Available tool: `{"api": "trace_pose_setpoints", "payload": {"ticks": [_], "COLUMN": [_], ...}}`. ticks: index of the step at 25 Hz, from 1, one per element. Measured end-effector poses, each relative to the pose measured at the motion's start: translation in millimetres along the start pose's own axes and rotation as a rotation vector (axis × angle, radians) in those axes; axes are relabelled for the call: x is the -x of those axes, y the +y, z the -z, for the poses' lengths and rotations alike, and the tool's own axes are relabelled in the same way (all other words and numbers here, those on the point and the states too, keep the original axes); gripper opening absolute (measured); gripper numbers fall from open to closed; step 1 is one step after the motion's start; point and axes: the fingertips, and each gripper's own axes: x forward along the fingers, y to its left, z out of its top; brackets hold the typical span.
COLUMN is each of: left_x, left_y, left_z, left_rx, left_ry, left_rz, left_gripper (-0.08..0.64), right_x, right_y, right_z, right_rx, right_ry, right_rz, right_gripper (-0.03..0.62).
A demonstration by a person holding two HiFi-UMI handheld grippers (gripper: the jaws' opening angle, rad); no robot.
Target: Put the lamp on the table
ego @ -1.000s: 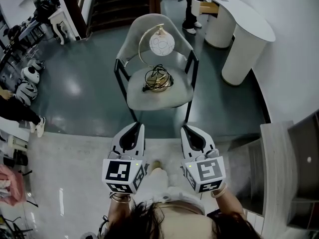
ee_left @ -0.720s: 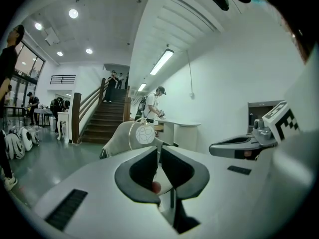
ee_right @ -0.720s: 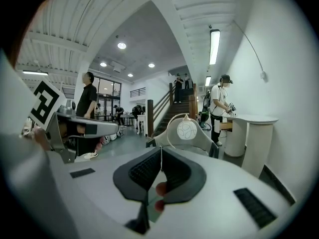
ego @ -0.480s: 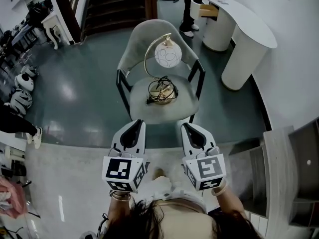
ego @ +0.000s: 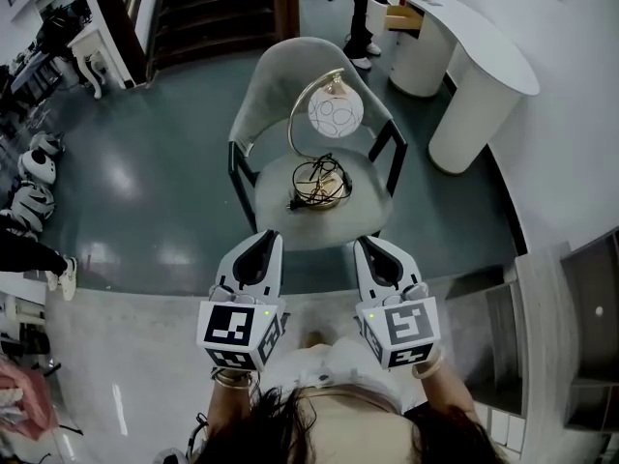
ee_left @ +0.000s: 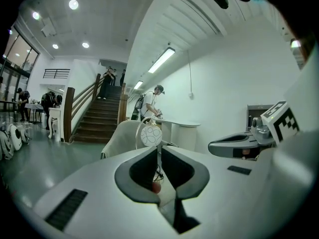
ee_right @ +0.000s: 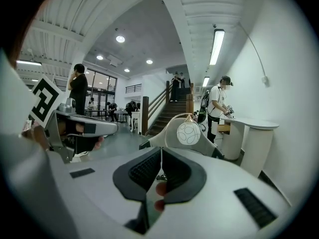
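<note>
The lamp (ego: 324, 153) stands on the seat of a grey chair (ego: 372, 201) straight ahead: gold arched stem, white patterned globe (ego: 336, 114), black cord coiled round its base. My left gripper (ego: 263, 240) and right gripper (ego: 368, 247) are side by side, short of the chair's front edge, both shut and empty. In the left gripper view the globe (ee_left: 150, 135) shows just above the shut left gripper (ee_left: 159, 156). The right gripper view has the globe (ee_right: 189, 133) above the shut right gripper (ee_right: 160, 156). A white curved table (ego: 484, 51) stands at the far right.
A person (ego: 372, 3) stands at the white table's far end. Dark stairs (ego: 227, 8) rise behind the chair. White helmet-like objects (ego: 29, 177) lie on the dark floor at left. A grey ledge (ego: 542, 327) runs along my right.
The chair and lamp have drawn nearer and shifted right in the head view as both grippers advanced towards them. Both grippers stay shut.
</note>
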Motion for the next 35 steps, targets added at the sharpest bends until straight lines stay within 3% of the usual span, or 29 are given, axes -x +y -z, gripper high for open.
{"api": "trace_pose_setpoints", "payload": {"ticks": [17,35], "left_x": [-58,-146], "left_y": [23,52], "left_z": [-10,-23], "left_rx": [0.013,0.013], "left_ry": [0.008,0.032], "left_rz": [0.017,-0.051], "left_gripper": [0.032,0.032], "right_x": [-56,-144], "right_y": [-37,-101], "right_z": [-2,23], "right_rx": [0.019,0.072], "right_ry": [0.021,0.095], "right_rz": [-0.025,-0.084], "right_gripper": [0.028,0.035]}}
